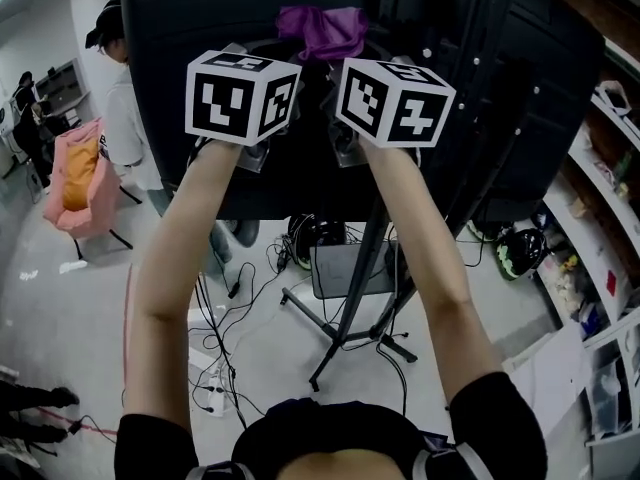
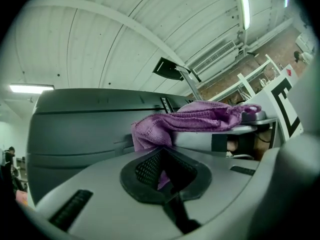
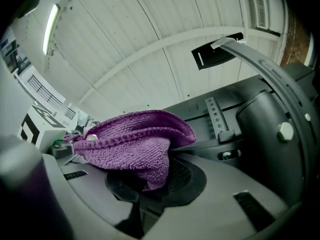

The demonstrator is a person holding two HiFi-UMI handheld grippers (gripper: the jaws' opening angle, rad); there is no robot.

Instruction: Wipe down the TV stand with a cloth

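A purple cloth (image 1: 322, 30) is bunched against the back of the black TV panel (image 1: 190, 28), which sits on the dark TV stand (image 1: 352, 298). Both grippers are raised side by side, their marker cubes hiding the fingertips in the head view. My left gripper (image 2: 162, 174) is shut on one end of the cloth (image 2: 200, 119), with purple showing between its pads. My right gripper (image 3: 150, 181) is shut on the other end, and the cloth (image 3: 132, 146) bulges over its jaws. The stand's curved grey bracket (image 3: 265, 69) rises at the right.
A person in a white shirt (image 1: 125, 118) stands at the left beside a pink chair (image 1: 80, 173). Cables and a power strip (image 1: 215, 393) lie on the floor by the stand's legs. A grey box (image 1: 345, 268) sits under the stand. Shelves (image 1: 600, 218) line the right side.
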